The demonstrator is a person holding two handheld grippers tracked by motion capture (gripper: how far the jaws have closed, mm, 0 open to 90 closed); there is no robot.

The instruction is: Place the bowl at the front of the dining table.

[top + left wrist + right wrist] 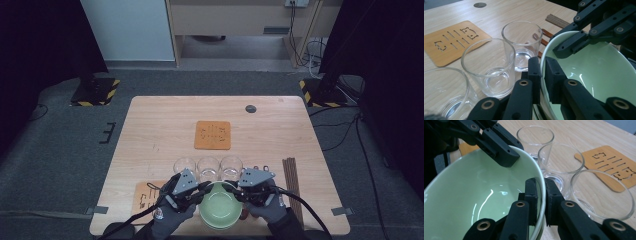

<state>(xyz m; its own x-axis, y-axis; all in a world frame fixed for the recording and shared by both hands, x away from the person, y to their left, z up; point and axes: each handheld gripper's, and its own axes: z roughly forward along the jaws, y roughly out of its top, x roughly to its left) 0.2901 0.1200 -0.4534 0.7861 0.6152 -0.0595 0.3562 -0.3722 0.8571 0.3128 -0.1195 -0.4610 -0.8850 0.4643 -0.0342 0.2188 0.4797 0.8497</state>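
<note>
Both the left gripper (543, 75) and the right gripper (540, 197) pinched opposite rims of the green bowl (220, 206), seemingly glazed ceramic: stiff, slippery, breakable, best gripped at the rim.

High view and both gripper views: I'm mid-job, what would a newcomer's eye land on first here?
The pale green bowl at the table's near edge, its rim pinched on opposite sides by the left gripper and right gripper, jaws shut on it. Just behind it stand three clear glasses in a row. Farther back, an orange cut-out mat lies mid-table.
</note>
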